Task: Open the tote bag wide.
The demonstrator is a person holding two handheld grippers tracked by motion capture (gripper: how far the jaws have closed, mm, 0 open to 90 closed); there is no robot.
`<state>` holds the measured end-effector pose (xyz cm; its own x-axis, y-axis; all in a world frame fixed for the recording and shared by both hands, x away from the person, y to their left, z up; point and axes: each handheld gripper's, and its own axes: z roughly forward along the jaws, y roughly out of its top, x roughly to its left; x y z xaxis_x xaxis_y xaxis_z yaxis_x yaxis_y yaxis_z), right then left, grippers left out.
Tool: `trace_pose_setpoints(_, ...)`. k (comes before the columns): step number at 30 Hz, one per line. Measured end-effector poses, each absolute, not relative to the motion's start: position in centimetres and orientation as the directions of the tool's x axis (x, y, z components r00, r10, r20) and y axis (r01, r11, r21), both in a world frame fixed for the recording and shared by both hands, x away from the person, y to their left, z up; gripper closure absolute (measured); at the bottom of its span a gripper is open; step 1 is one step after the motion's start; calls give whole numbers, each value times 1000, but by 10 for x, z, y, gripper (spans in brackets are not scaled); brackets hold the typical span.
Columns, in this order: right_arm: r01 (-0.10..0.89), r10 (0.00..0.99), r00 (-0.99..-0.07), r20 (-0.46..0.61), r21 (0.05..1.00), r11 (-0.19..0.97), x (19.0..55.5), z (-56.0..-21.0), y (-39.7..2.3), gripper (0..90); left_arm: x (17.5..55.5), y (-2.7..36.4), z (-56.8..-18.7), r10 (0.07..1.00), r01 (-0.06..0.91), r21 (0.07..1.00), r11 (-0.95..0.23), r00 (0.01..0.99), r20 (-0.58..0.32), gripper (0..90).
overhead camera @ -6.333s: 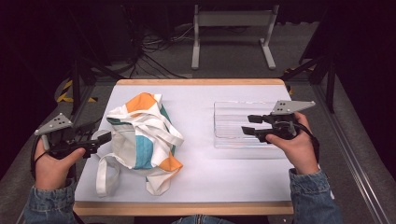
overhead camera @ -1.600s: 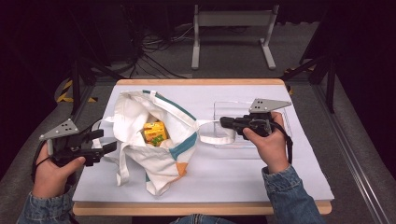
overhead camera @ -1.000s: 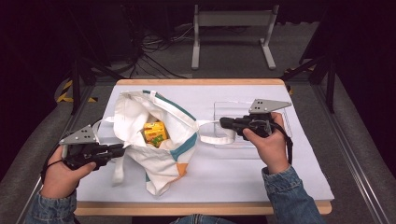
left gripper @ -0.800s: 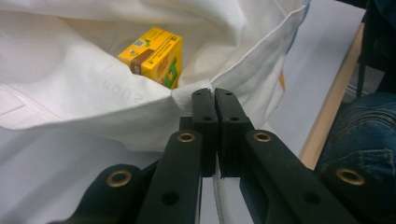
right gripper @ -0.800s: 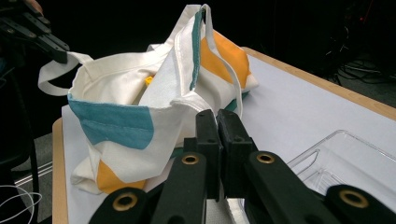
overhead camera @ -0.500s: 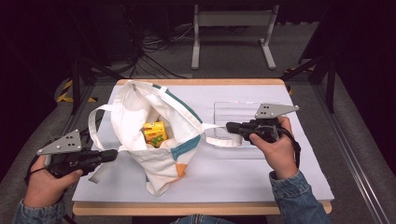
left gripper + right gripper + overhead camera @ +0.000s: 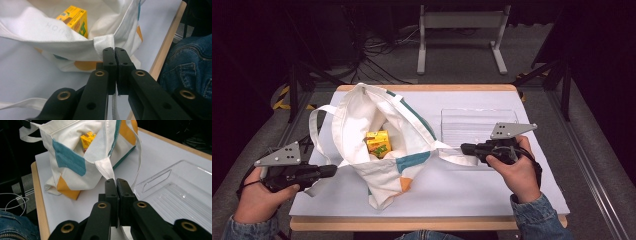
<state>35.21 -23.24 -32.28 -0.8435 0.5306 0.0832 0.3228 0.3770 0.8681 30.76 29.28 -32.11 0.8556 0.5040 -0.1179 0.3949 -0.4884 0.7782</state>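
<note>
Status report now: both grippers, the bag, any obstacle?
Left gripper shut on bag strap. Right gripper shut on other strap. Tote bag held open, yellow box inside. No obstacle.

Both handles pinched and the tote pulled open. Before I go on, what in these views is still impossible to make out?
- Yellow carton: its lower part, hidden by the tote bag wall, all views.
- Anything else in the bag: cloth folds cover the bottom.
- Carton print: too small, high view.
- Clear tray: far end cut off by the frame edge, right gripper view.
</note>
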Motion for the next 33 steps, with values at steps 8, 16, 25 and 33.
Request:
trace_pose_setpoints(8, 379, 514, -847, 139, 835, 398, 353, -343, -233, 883, 319, 296, -337, 511, 446, 727, -521, 846, -153, 880)
trace_pose_setpoints(16, 426, 509, -842, 179, 799, 424, 357, -360, -231, 884, 333, 299, -357, 529, 518, 681, -518, 819, -220, 880)
trace_pose_setpoints(25, 468, 516, -832, 205, 758, 454, 367, -380, -227, 884, 345, 303, -374, 532, 555, 657, -510, 804, -266, 881)
trace_pose_setpoints(33, 471, 521, -832, 192, 740, 480, 368, -387, -222, 884, 351, 303, -385, 531, 572, 632, -523, 798, -284, 881)
